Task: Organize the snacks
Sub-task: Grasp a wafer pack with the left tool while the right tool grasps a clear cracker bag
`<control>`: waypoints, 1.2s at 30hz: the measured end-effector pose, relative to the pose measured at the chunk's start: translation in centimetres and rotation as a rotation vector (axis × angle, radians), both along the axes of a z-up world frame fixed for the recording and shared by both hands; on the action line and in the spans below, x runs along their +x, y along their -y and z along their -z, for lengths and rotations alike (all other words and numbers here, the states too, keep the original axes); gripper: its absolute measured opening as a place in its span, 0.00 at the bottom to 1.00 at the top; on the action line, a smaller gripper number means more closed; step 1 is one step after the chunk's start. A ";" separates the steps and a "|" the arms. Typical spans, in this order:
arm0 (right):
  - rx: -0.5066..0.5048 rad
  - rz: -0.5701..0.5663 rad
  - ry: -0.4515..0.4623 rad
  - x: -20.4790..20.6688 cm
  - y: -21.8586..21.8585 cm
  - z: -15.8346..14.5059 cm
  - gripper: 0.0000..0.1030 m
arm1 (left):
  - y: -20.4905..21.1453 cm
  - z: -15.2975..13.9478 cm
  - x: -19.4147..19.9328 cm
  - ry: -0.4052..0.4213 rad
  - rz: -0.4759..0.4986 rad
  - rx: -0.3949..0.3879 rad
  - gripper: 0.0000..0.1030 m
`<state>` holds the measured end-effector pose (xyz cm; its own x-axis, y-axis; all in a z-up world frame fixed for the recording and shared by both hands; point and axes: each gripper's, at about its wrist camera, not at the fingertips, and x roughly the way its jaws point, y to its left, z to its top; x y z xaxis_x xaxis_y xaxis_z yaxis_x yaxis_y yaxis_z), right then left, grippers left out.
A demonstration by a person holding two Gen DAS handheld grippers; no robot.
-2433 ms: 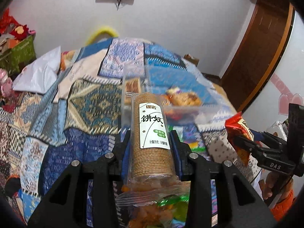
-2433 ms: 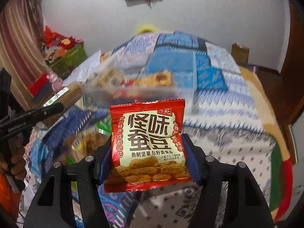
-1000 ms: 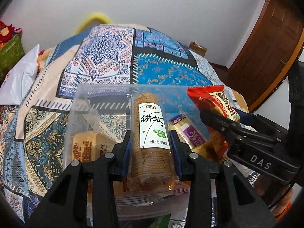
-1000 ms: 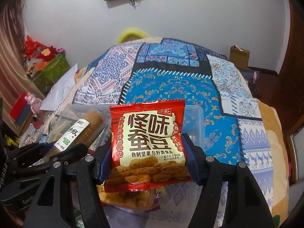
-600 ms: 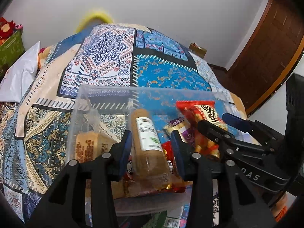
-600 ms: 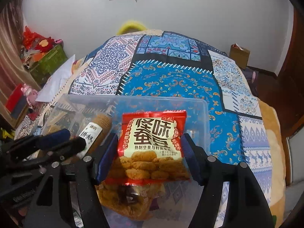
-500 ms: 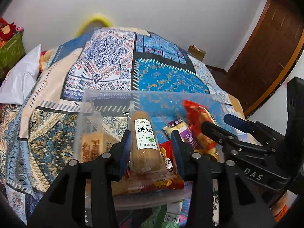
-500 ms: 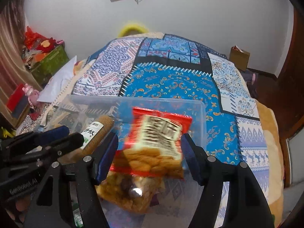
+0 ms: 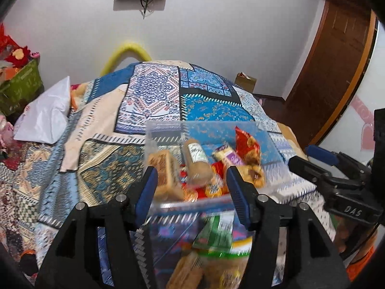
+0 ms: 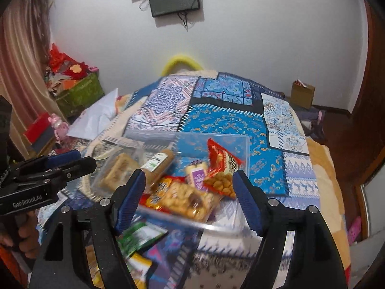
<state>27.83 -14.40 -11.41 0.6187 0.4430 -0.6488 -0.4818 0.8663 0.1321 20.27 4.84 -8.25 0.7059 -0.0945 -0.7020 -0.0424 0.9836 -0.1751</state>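
A clear plastic bin [image 9: 272,142] [image 10: 245,144] sits on the patchwork bed and holds several snacks. The brown biscuit roll [image 9: 196,161] [image 10: 160,162] lies inside it. The red bean packet [image 9: 247,144] [image 10: 222,166] leans at the bin's right side. My left gripper [image 9: 192,192] is open and empty, just in front of the bin. My right gripper [image 10: 189,197] is open and empty, also in front of the bin. The left gripper also shows in the right wrist view [image 10: 72,162].
Loose snack packets, one green [image 9: 216,233] [image 10: 139,238], lie on the bed in front of the bin. A white pillow [image 9: 45,118] lies left. A green crate [image 10: 81,94] stands far left. A cardboard box [image 10: 302,94] and a wooden door [image 9: 336,55] are on the right.
Both grippers opened and dropped their snacks into the bin: the biscuit roll from the left, the red packet from the right. Both have since pulled back from the bin.
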 end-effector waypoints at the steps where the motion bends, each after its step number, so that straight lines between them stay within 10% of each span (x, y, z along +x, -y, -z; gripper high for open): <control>1: 0.000 -0.005 0.001 -0.6 0.0 0.0 0.70 | -0.1 -0.1 -0.9 0.002 0.000 0.012 0.58; 33: -0.027 -0.125 -0.279 -9.1 -6.3 10.2 0.71 | -3.4 8.4 -12.4 -0.178 -0.022 -0.019 0.62; 36: 0.027 -0.141 -0.322 -8.7 -5.8 10.6 0.54 | -3.0 8.5 -12.1 -0.176 -0.003 -0.025 0.62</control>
<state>19.09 -8.60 -22.03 0.3155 0.5294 -0.7875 -0.5262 0.7882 0.3191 8.12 7.82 -16.72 0.5724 -0.1113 -0.8124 -0.0781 0.9788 -0.1891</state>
